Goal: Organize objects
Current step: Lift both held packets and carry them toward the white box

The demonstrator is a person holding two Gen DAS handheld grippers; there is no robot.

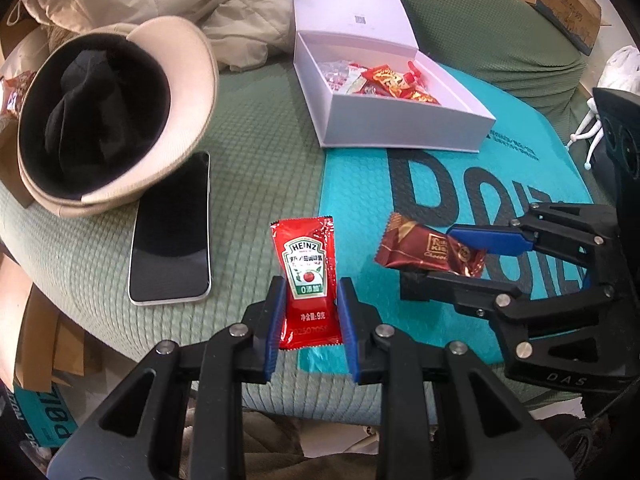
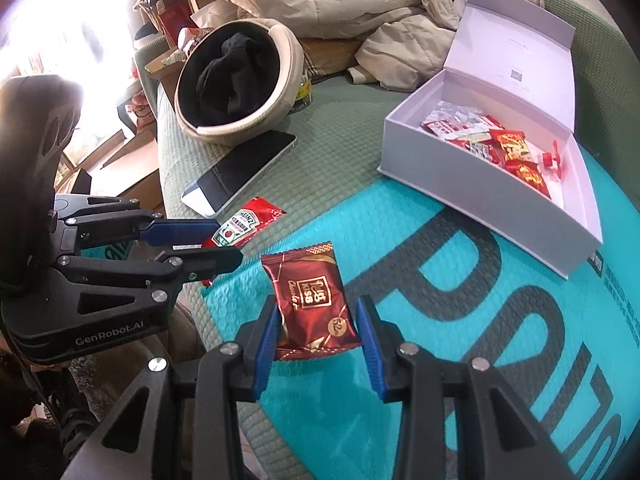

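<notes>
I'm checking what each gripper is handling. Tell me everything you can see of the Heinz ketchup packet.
The Heinz ketchup packet is a small red foil-like sachet with crimped ends and a white and green label showing a tomato. It looks sealed, slightly creased. It sits lengthwise between the blue pads of the left gripper, its near end over the teal mailer bag and the green cushion. Whether the pads press it cannot be told.

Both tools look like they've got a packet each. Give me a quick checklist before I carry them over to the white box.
1. Left tool straddles ketchup packet: ok.
2. Right tool straddles chocolate packet: ok.
3. Grips firm enough to lift: cannot tell.
4. White box lid open: ok.
5. Free space in box, near end: ok.
6. Phone and hat off the path: ok.
</notes>
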